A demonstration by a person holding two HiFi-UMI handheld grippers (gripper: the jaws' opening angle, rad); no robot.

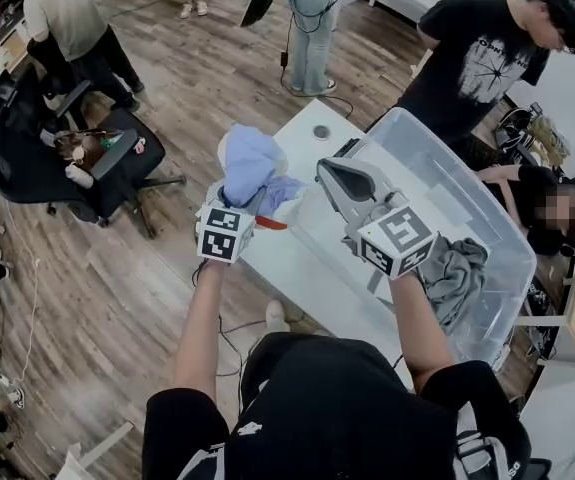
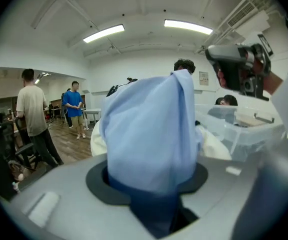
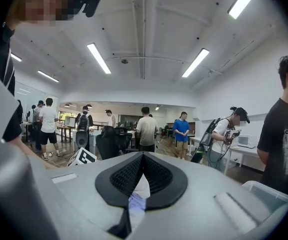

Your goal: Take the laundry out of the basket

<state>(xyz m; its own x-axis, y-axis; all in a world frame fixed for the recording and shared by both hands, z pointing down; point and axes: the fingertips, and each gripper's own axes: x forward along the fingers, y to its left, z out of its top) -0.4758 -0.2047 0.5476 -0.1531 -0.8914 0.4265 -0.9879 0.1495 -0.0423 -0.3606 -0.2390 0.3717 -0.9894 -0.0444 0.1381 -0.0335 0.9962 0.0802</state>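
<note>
One blue garment [image 1: 252, 163] pinched in your left gripper [image 1: 239, 208], just outside basket [image 1: 422, 128]. Right gripper [image 1: 335, 176] pressed together, empty, above basket. Grey garment [image 1: 454, 273] lies inside basket. Likely next: drop blue, reach grey.

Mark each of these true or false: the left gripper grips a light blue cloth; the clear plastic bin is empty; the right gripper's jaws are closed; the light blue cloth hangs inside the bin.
1. The left gripper grips a light blue cloth. True.
2. The clear plastic bin is empty. False: a grey garment lies in it.
3. The right gripper's jaws are closed. True.
4. The light blue cloth hangs inside the bin. False: it is outside the bin, over the white table beside it.
</note>
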